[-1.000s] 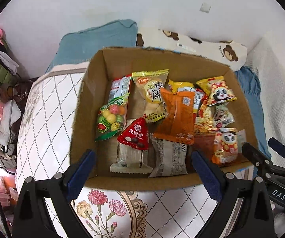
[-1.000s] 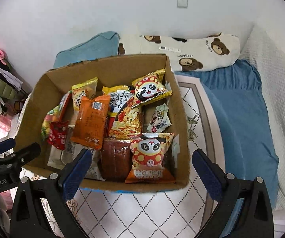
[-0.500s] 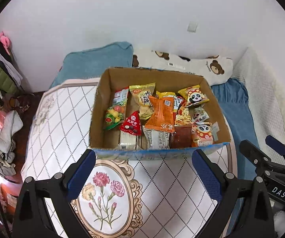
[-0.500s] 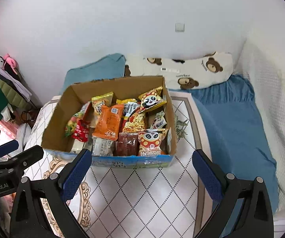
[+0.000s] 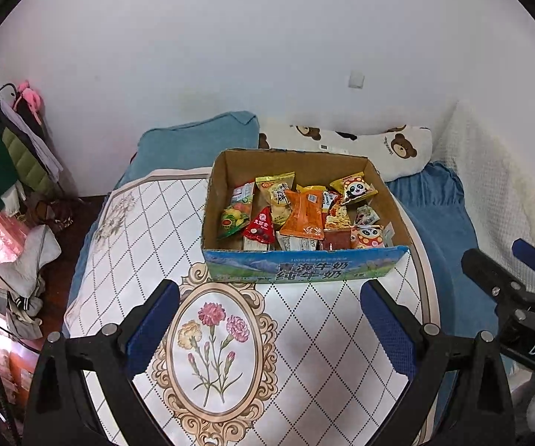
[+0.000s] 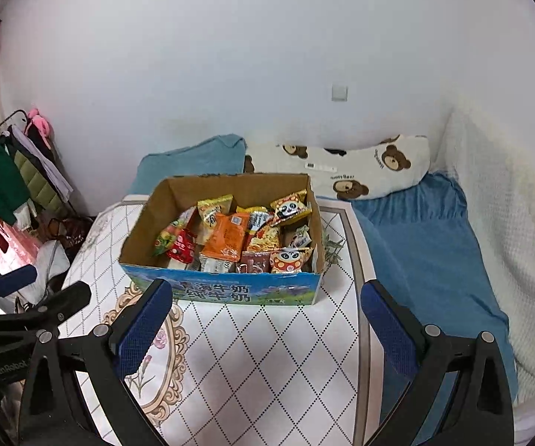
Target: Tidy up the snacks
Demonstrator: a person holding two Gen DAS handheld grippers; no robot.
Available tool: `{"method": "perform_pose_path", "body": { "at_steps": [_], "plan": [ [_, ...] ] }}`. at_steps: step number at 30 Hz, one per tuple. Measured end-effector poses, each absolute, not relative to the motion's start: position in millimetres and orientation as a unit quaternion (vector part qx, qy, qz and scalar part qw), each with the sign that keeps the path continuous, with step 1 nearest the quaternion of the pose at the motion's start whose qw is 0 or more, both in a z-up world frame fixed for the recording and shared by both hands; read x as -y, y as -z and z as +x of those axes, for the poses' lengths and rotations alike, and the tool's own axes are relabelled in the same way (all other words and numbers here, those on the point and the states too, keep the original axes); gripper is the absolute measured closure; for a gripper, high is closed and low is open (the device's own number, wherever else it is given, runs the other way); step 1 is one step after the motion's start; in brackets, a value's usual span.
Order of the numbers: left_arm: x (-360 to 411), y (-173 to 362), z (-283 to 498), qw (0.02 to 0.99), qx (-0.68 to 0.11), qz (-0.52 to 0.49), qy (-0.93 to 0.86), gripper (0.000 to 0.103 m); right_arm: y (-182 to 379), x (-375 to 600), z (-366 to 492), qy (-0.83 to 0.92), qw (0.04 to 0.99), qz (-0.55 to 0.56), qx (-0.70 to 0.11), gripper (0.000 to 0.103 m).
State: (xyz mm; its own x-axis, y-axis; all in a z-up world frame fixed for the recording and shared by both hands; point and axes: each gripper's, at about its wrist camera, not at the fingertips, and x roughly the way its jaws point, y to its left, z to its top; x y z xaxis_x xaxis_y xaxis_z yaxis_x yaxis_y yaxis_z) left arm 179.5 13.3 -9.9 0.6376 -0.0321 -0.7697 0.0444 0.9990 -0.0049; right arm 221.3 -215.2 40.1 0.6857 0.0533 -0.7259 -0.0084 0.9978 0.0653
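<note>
**Both claws pulled back from the snack box**

You have drawn both grippers up and away: 1 second ago the open brown cardboard box with the blue printed front [image 5: 306,271] filled each view, and now it sits well ahead of the fingertips on the white diamond-patterned floral mat [image 5: 304,334]. The left gripper [image 5: 271,330] and the right gripper [image 6: 267,329] are both spread wide and empty — nothing between the blue pads. The snack packets [image 5: 300,215] lie packed inside the box, none loose on the mat, so I judge the sorting finished or nearly so.

The left view shows the mat's oval flower medallion [image 5: 213,342] directly between its fingers; the right view cuts that off but shows more of the blue bedsheet [image 6: 423,260] right of the claw. Each view also catches the other gripper at its edge.
</note>
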Motion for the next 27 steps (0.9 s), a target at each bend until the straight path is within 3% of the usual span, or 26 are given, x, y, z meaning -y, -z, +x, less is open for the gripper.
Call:
{"method": "perform_pose_path", "body": {
  "at_steps": [14, 27],
  "plan": [
    [-20, -22, 131, 0.920, -0.392, -0.005, 0.020, 0.003, -83, 208, 155, -0.033, 0.930, 0.027, -0.364, 0.000],
    [-20, -16, 136, 0.923, -0.385, -0.006, 0.018, 0.003, -83, 213, 153, -0.022, 0.933, 0.028, -0.359, 0.000]
  ]
}}
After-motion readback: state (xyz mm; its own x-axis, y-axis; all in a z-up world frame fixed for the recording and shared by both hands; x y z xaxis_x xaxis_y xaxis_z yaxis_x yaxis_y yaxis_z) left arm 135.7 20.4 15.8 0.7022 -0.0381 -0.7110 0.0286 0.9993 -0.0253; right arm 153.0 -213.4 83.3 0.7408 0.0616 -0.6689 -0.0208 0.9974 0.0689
